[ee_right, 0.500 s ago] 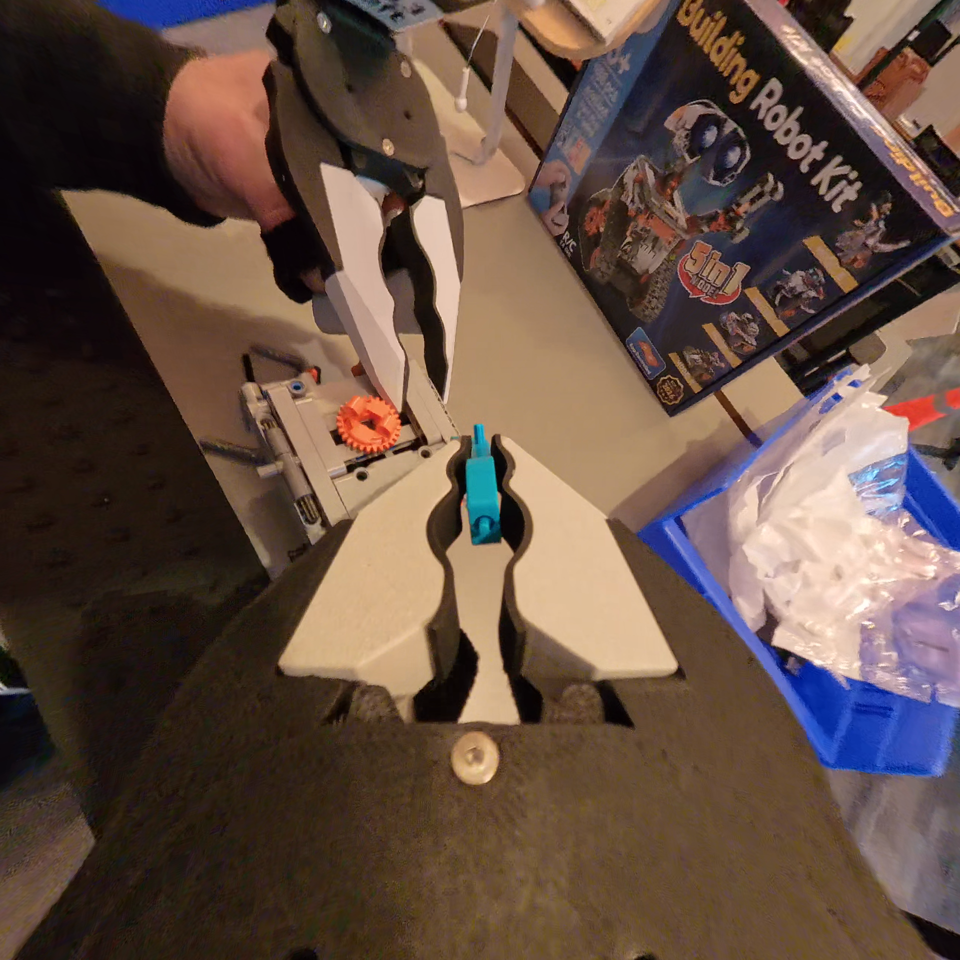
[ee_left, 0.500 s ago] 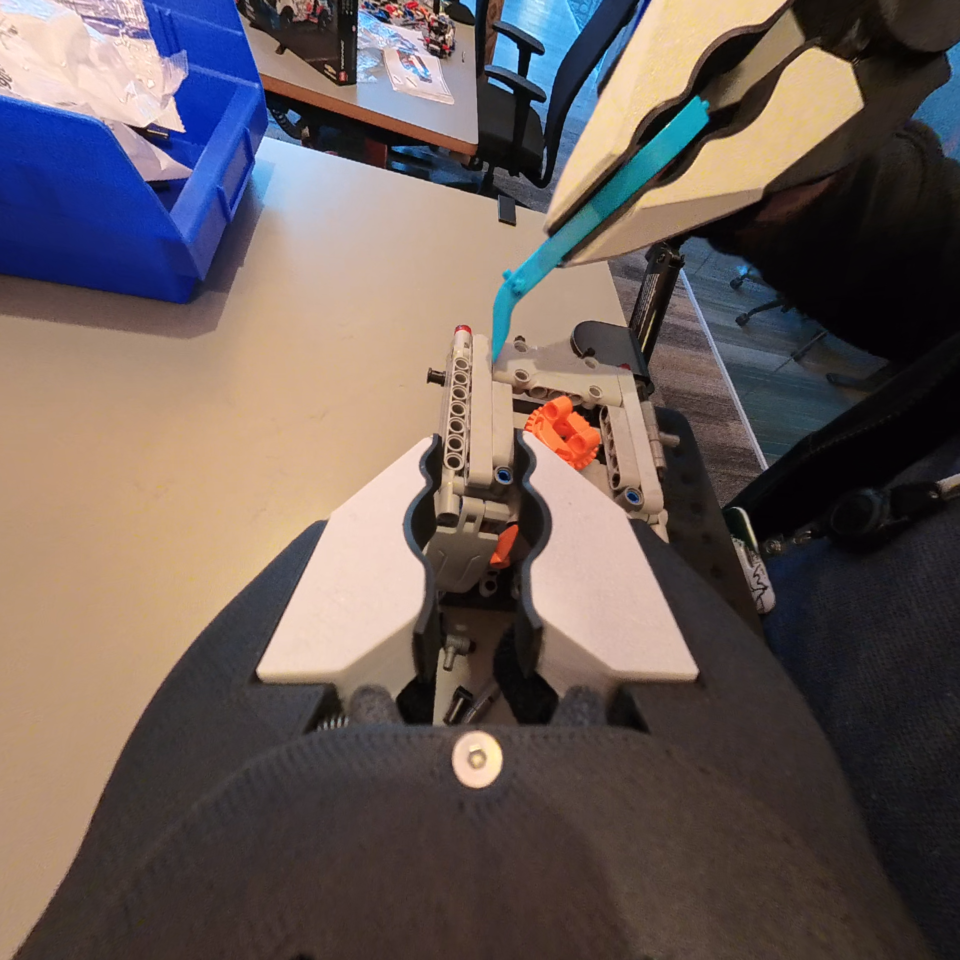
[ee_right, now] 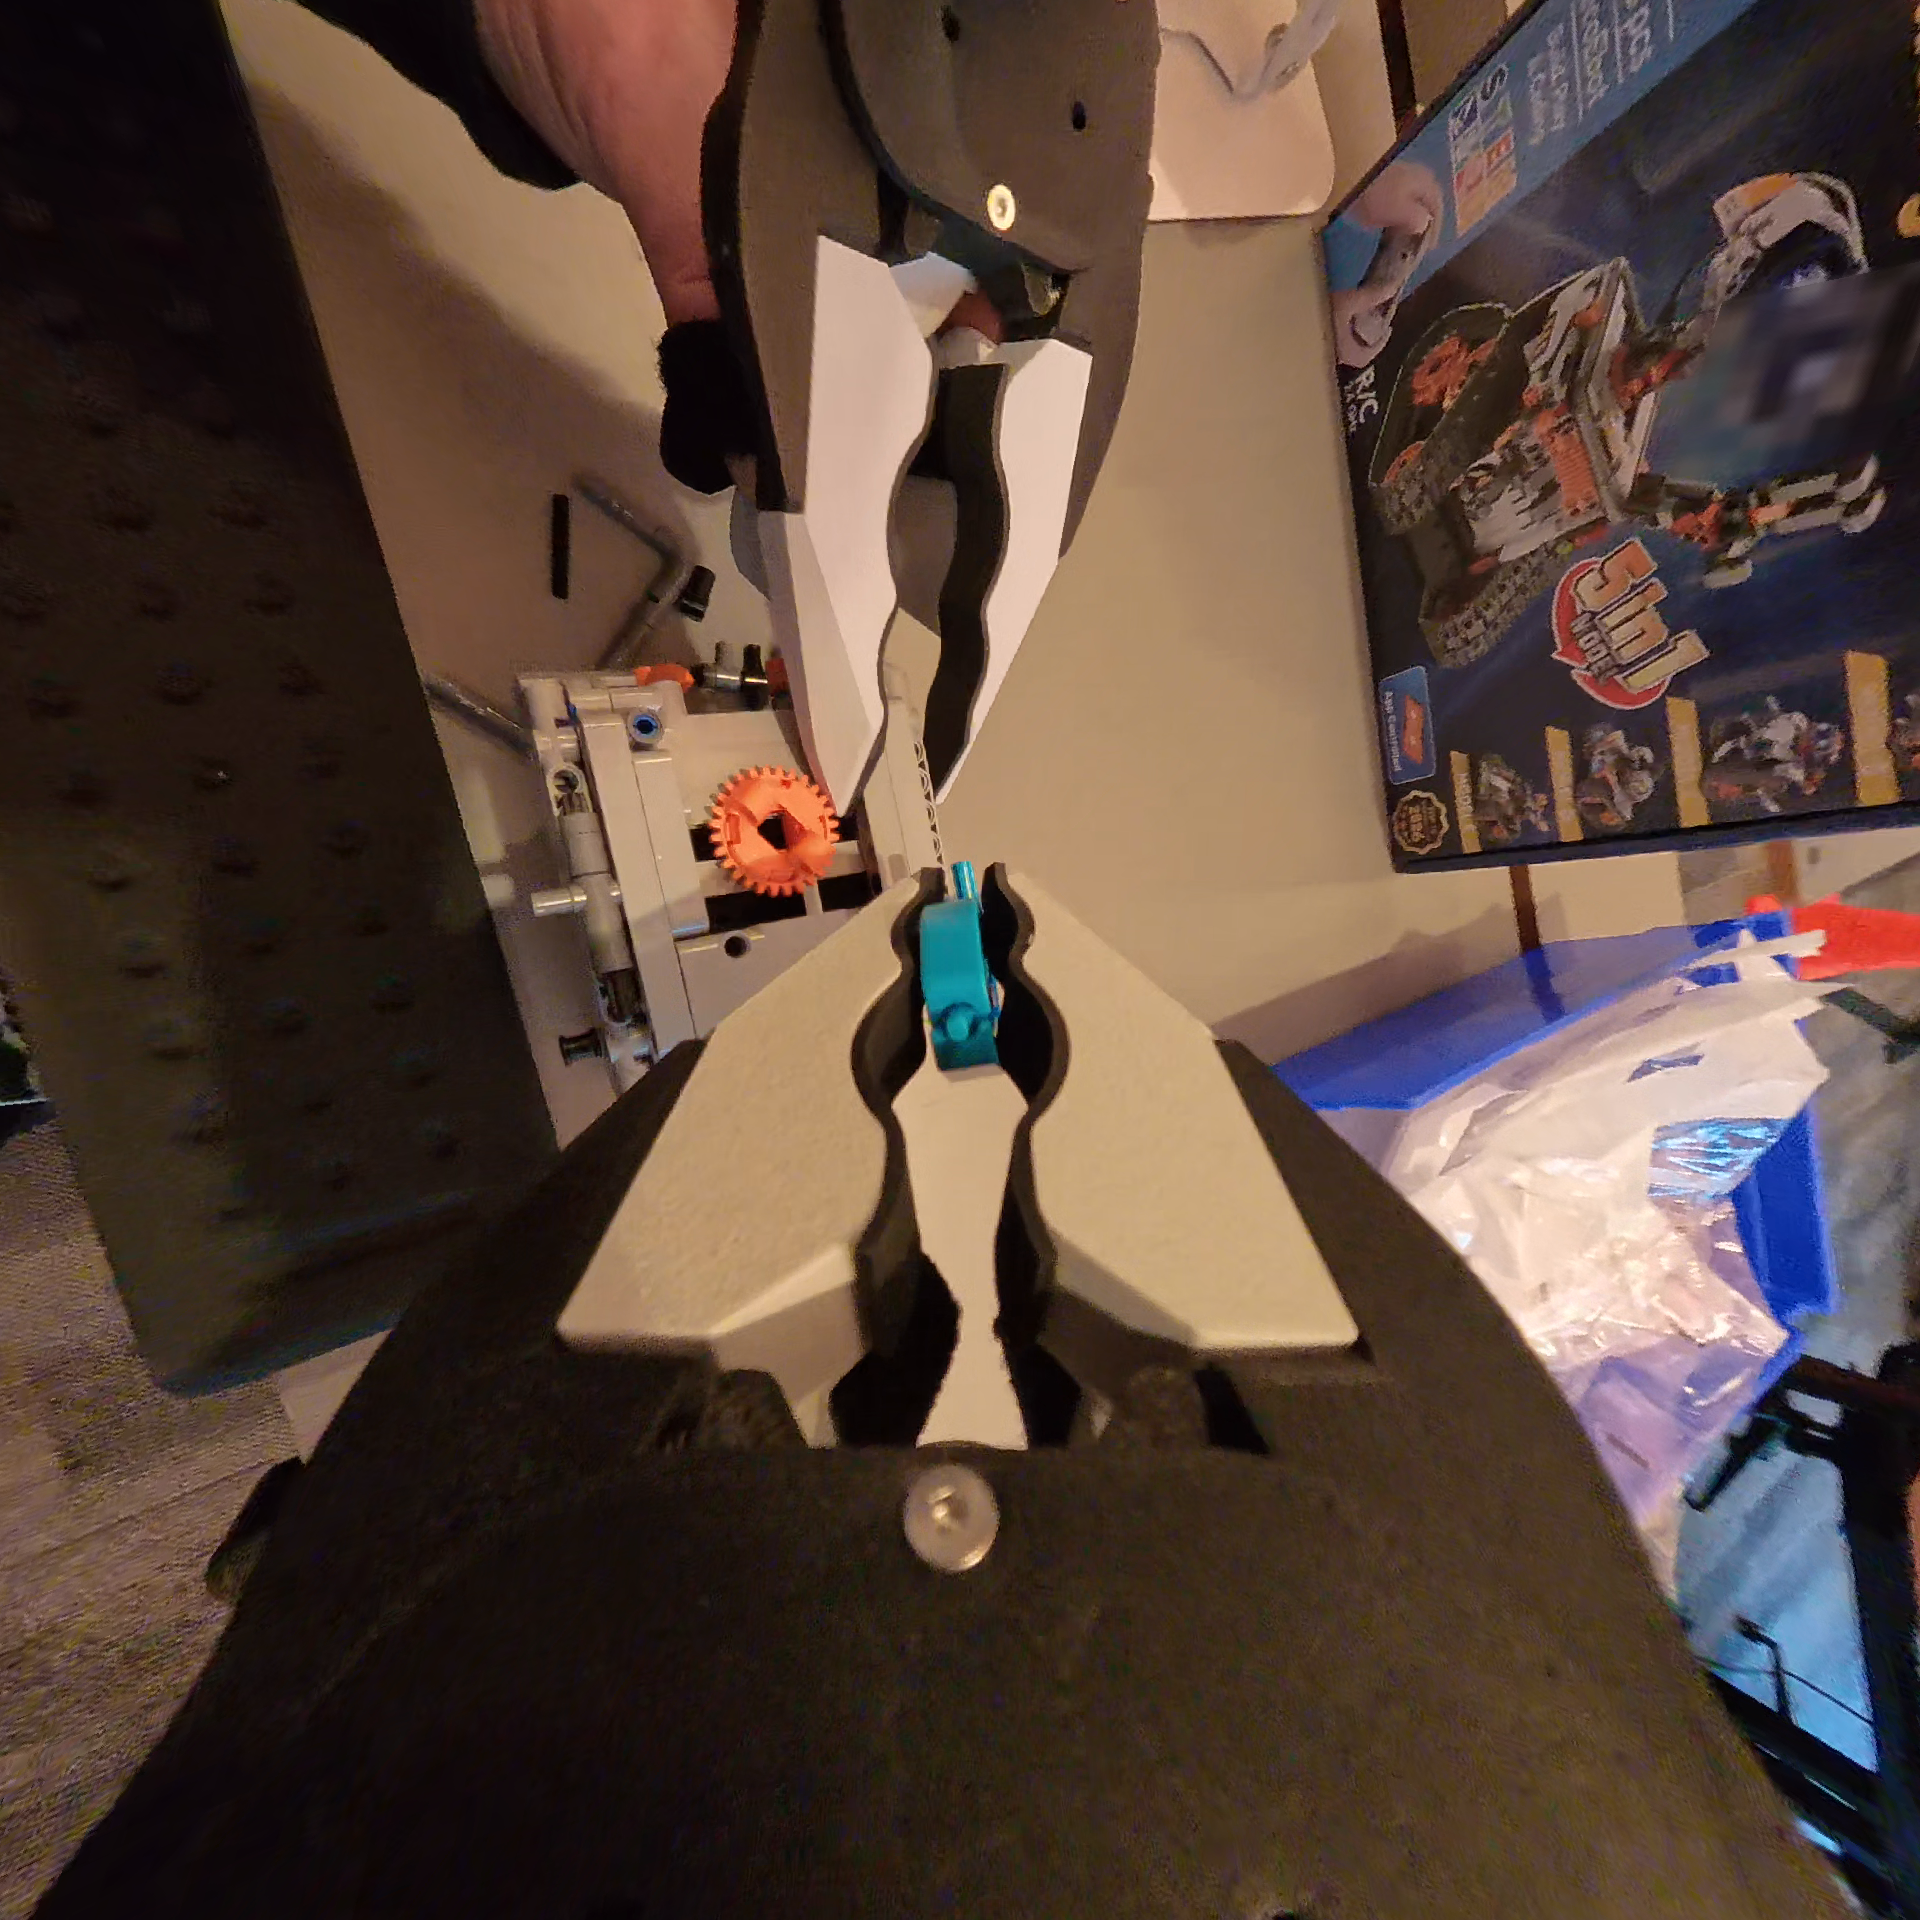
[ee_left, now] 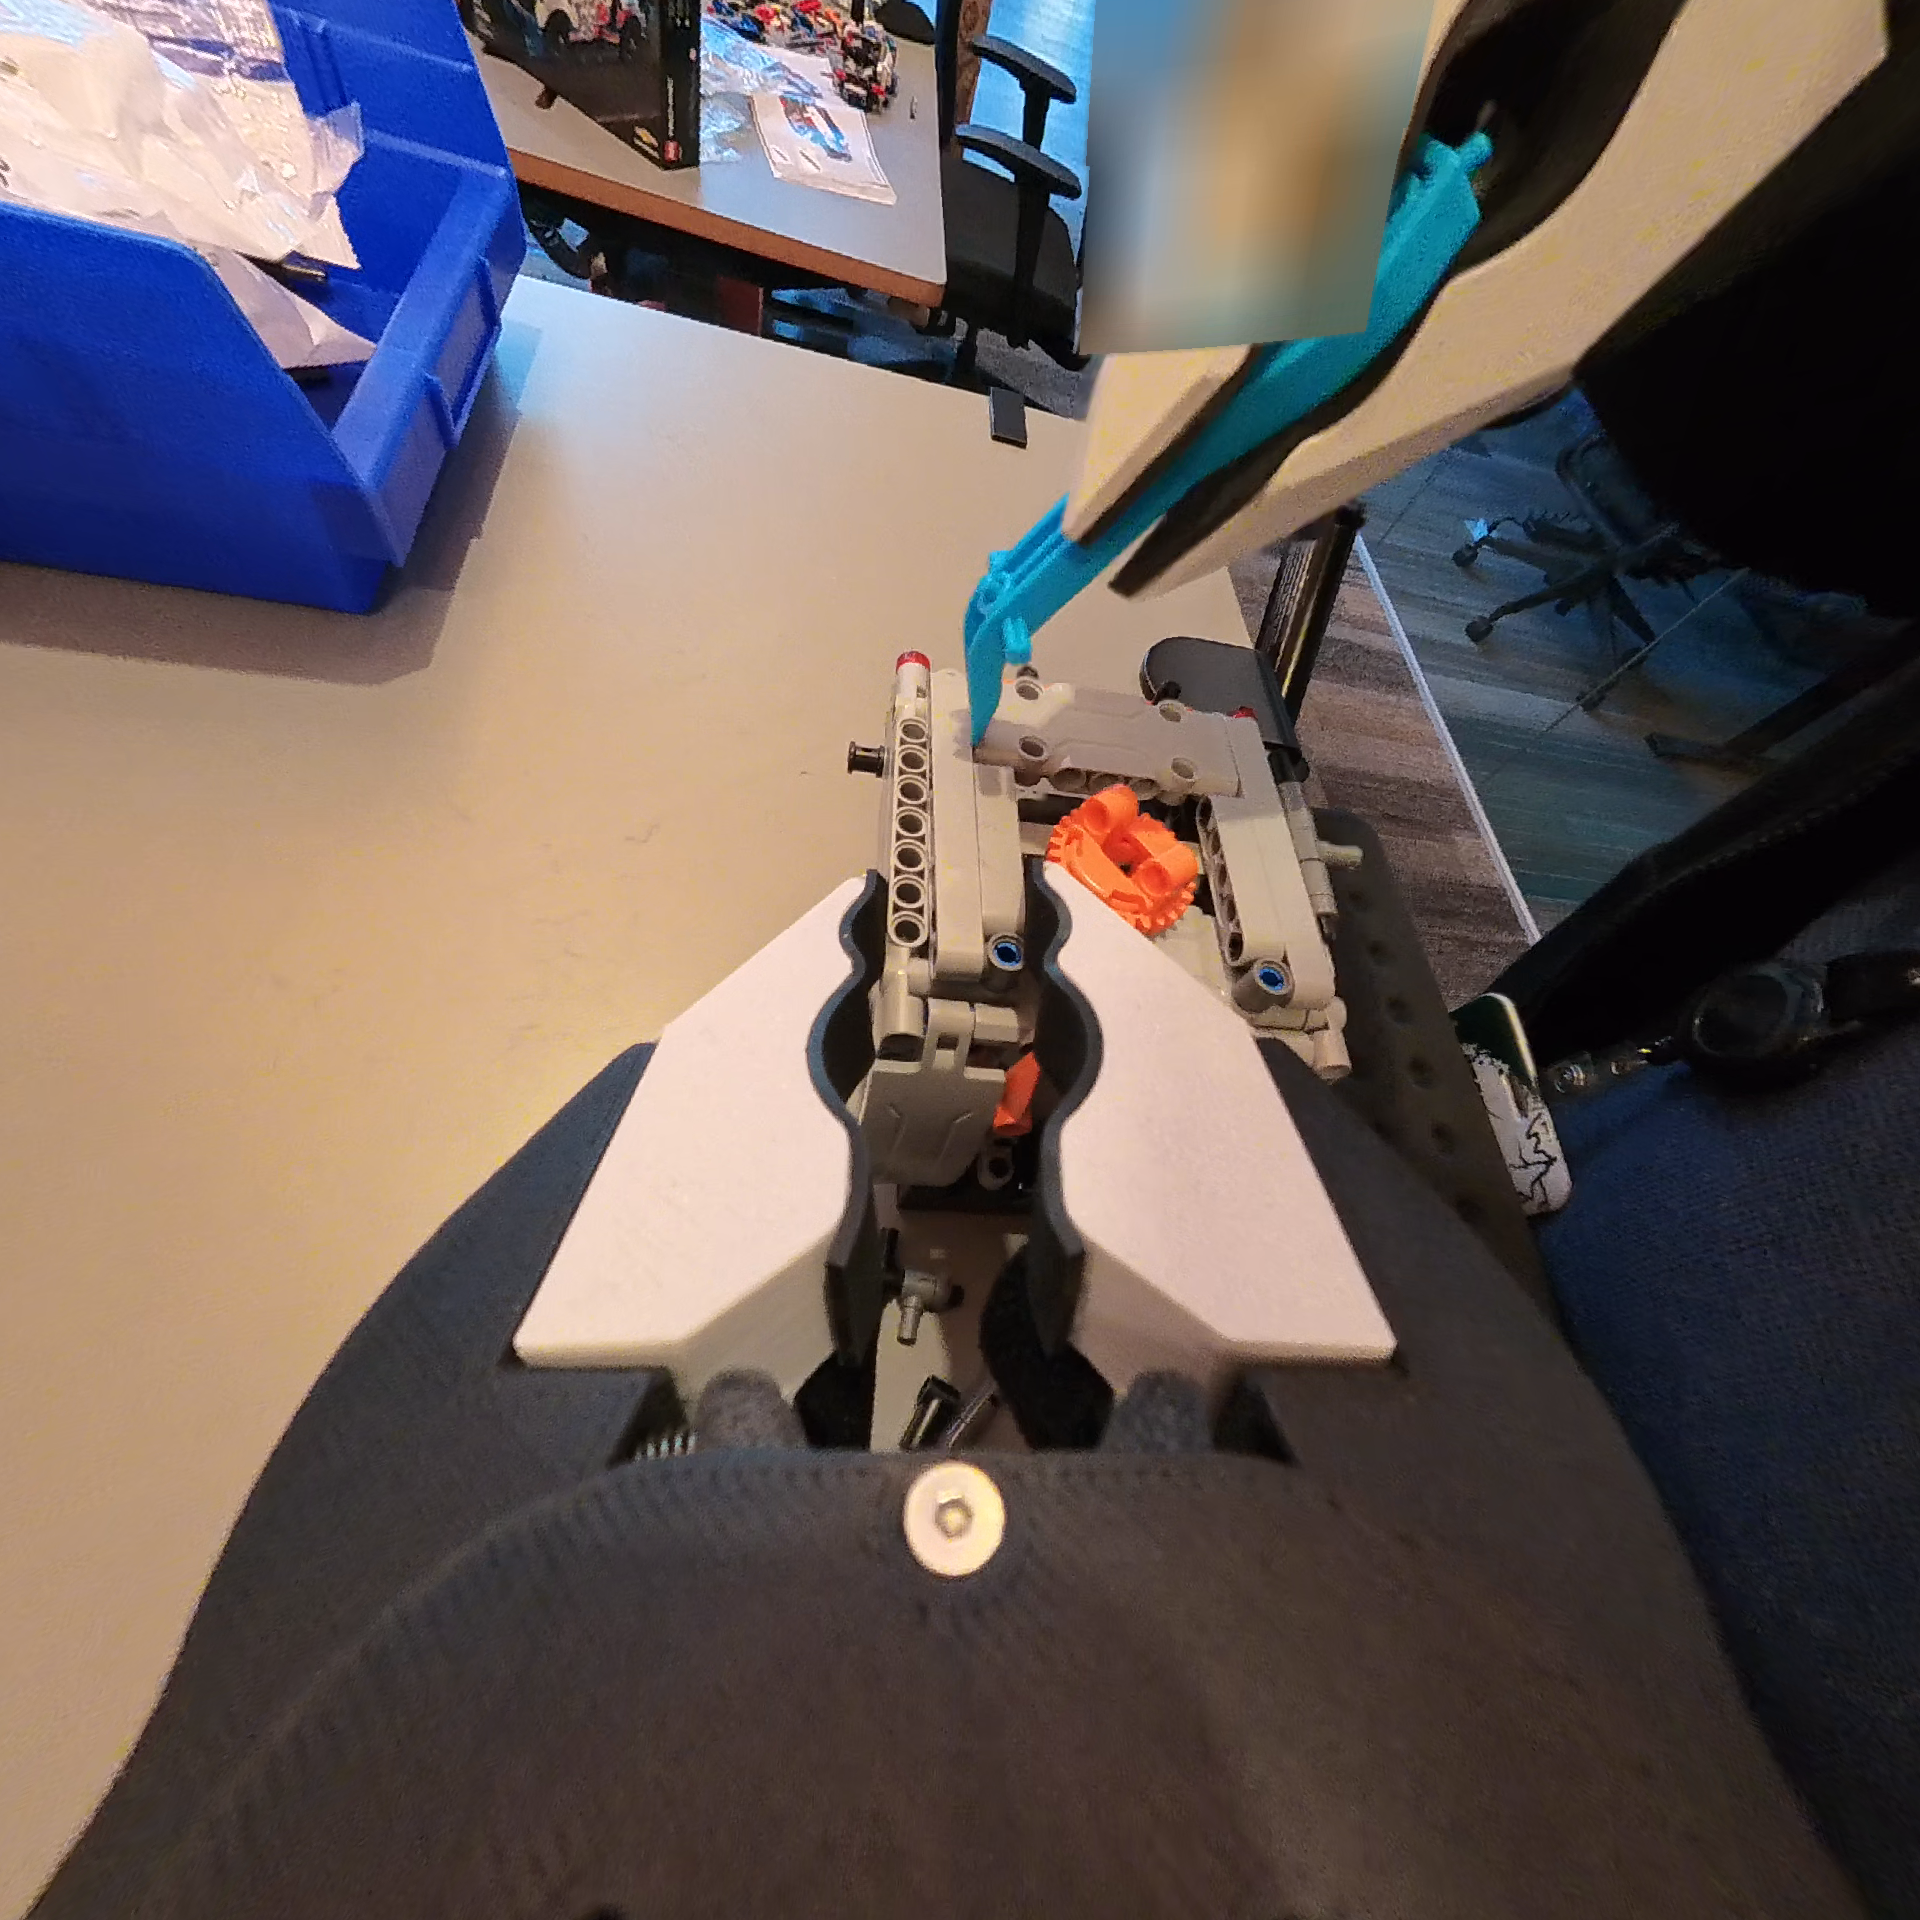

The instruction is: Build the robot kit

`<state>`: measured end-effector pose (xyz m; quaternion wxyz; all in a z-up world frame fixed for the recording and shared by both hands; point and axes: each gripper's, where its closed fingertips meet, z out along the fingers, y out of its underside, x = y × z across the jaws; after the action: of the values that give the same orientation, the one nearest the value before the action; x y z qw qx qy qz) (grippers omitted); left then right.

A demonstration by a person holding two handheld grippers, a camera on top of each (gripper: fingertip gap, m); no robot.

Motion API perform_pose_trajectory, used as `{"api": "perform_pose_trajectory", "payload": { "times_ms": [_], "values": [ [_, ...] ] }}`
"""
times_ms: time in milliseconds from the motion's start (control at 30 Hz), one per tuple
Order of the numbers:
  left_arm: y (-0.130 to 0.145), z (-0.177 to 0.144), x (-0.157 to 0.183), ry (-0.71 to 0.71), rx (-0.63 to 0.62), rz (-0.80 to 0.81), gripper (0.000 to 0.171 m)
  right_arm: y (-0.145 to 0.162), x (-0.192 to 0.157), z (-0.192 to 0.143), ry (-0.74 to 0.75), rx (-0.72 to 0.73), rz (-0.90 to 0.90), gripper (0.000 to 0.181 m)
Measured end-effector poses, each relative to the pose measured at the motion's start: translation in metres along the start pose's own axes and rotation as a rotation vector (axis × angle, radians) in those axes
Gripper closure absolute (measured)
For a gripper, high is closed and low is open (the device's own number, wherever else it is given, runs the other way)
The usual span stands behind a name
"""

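We see the grey brick assembly point(ee_left: 966, 935), light, rigid but likely to pop apart, best gripped on its beam, clamped between our left gripper point(ee_left: 951, 997) jaws, while right gripper point(ee_right: 961, 977) jaws pinch a teal pry tool point(ee_left: 1132, 530) touching its far end.

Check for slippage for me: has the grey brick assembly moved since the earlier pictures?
No. In the left wrist view, the grey brick assembly sits where it was relative to the blue bin.

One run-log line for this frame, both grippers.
left gripper: shut on grey brick assembly | right gripper: shut on teal lever tool | tool tip at assembly's far corner | assembly on table
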<state>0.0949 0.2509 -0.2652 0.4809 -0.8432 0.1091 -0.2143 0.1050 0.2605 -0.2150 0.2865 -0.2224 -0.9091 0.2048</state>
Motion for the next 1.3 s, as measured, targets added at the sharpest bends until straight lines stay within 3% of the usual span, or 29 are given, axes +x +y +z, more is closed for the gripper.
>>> {"api": "perform_pose_trajectory", "payload": {
  "times_ms": [433,667,767,833,933,1067,1300],
  "values": [
    [0.000,0.001,-0.001,-0.022,0.021,0.024,0.149,0.007,-0.014,0.000,0.299,0.139,0.041,0.174],
    [0.000,0.000,-0.003,-0.041,0.028,0.010,0.149,0.006,-0.014,0.002,0.389,0.175,0.074,0.174],
    [0.000,0.001,0.000,-0.048,0.013,0.034,0.149,0.008,-0.010,-0.004,0.358,0.214,0.168,0.175],
    [0.000,0.002,0.003,-0.040,0.014,0.033,0.149,0.013,-0.006,-0.008,0.254,0.248,0.316,0.174],
    [-0.001,0.003,0.004,-0.035,0.015,0.042,0.149,0.020,0.001,-0.010,0.095,0.202,0.396,0.176],
    [-0.002,0.004,0.004,-0.028,0.008,0.033,0.149,0.014,0.001,-0.008,0.079,0.117,0.185,0.175],
    [-0.001,0.003,-0.003,-0.057,0.028,0.011,0.151,0.016,-0.006,0.000,0.375,0.151,0.102,0.175]
  ]
}}
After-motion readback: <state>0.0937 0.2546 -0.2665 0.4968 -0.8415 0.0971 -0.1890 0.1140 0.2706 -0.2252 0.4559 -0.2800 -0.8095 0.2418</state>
